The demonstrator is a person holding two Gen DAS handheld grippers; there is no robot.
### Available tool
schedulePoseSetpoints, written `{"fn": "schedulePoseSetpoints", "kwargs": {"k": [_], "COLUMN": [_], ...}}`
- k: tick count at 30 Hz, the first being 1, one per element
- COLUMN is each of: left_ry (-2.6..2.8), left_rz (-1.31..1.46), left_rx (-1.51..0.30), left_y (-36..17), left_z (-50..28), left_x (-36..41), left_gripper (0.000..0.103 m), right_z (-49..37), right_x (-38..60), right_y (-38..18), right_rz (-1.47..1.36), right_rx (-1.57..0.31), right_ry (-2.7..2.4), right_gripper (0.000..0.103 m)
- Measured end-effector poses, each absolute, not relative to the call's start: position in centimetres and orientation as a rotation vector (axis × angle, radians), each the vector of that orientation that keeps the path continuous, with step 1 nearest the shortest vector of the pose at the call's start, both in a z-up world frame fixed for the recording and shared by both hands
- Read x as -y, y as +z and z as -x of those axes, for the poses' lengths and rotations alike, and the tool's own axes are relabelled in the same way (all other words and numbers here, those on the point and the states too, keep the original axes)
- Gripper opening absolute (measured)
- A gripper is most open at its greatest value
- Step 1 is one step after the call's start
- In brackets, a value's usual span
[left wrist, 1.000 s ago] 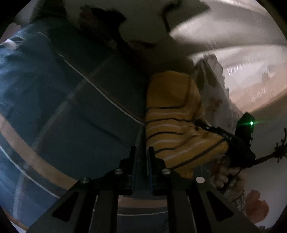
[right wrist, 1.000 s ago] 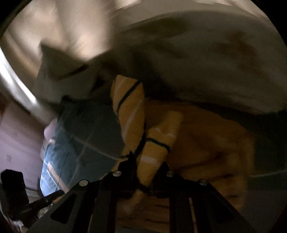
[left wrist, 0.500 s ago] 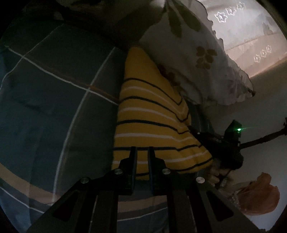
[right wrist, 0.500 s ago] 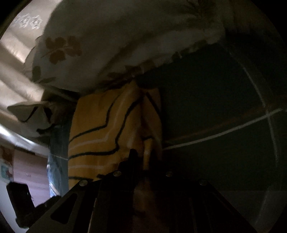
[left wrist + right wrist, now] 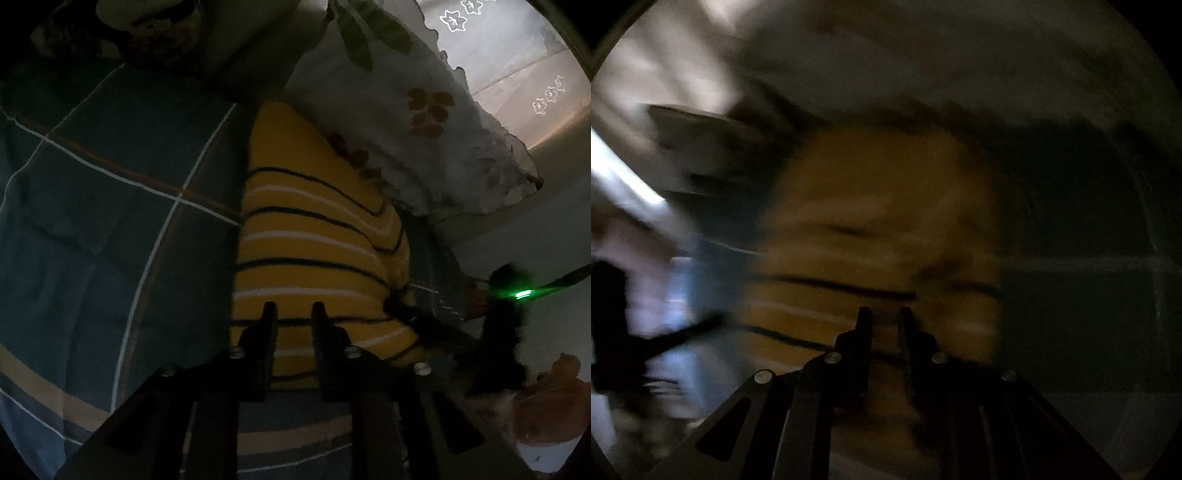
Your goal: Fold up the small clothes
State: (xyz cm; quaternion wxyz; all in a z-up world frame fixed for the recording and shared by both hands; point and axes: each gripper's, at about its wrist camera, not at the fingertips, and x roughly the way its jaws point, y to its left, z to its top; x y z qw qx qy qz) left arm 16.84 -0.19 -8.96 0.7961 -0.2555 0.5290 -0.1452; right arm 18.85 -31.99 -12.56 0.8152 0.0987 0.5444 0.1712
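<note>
A yellow garment [image 5: 314, 236] with black and white stripes lies folded flat on the dark plaid bedsheet [image 5: 110, 206]. My left gripper [image 5: 293, 308] hovers over its near edge, jaws slightly apart with nothing between them. My right gripper shows in the left wrist view [image 5: 399, 308] at the garment's right edge. In the blurred right wrist view the right gripper [image 5: 884, 314] stands over the yellow garment [image 5: 879, 206], jaws narrowly apart; whether cloth sits between them is unclear.
A white floral pillow [image 5: 413, 122] lies against the garment's far right side. A darker pillow [image 5: 155, 33] sits at the far end. The bed edge and an orange object [image 5: 546, 406] are at the right.
The garment has come down from being held up and now lies flat on the sheet. My left gripper's jaws have opened a little. The right wrist view is swinging fast and blurred.
</note>
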Motion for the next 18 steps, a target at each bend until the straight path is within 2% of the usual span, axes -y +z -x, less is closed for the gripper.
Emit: {"fn": "schedulePoseSetpoints", "kwargs": {"k": [2, 4, 5, 6, 7, 8, 10, 16, 17, 18], "left_ry": [-0.301, -0.288, -0.285, -0.285, -0.29, -0.296, -0.333, -0.495, -0.521, -0.545], "left_rz": [0.541, 0.522, 0.513, 0.511, 0.52, 0.536, 0.584, 0.703, 0.742, 0.777], "left_rx": [-1.133, -1.12, -1.114, -1.107, -1.103, -1.105, -1.131, -1.233, -1.247, -1.259], "left_y": [-9.0, -8.8, -8.8, -9.0, -9.3, -9.8, -11.3, -15.7, -16.1, -16.4], "left_z": [-17.5, -18.7, -19.2, -20.1, -20.7, -21.2, -22.6, -24.8, -24.9, -25.0], "left_x": [-0.1, -0.7, -0.9, -1.3, -1.5, -1.8, -2.0, 0.0, 0.4, 1.0], "left_gripper": [0.032, 0.037, 0.046, 0.052, 0.06, 0.062, 0.062, 0.07, 0.074, 0.075], "right_z": [-18.6, -18.4, -18.4, -18.6, -18.9, -19.2, -20.3, -23.5, -23.5, -23.8], "right_x": [33.4, 34.3, 34.7, 35.4, 35.9, 36.6, 37.3, 36.3, 35.6, 34.8], "right_y": [-13.6, -12.2, -11.4, -10.4, -9.9, -9.7, -9.7, -13.2, -13.8, -14.3], "right_rz": [-0.26, -0.292, -0.305, -0.323, -0.34, -0.361, -0.399, -0.439, -0.424, -0.417], "right_rx": [-1.18, -1.155, -1.124, -1.078, -1.05, -1.022, -0.971, -1.089, -1.099, -1.112], "right_ry": [0.36, 0.387, 0.397, 0.391, 0.381, 0.366, 0.328, 0.34, 0.344, 0.361], "right_gripper": [0.0, 0.002, 0.01, 0.037, 0.057, 0.085, 0.089, 0.087, 0.082, 0.064]}}
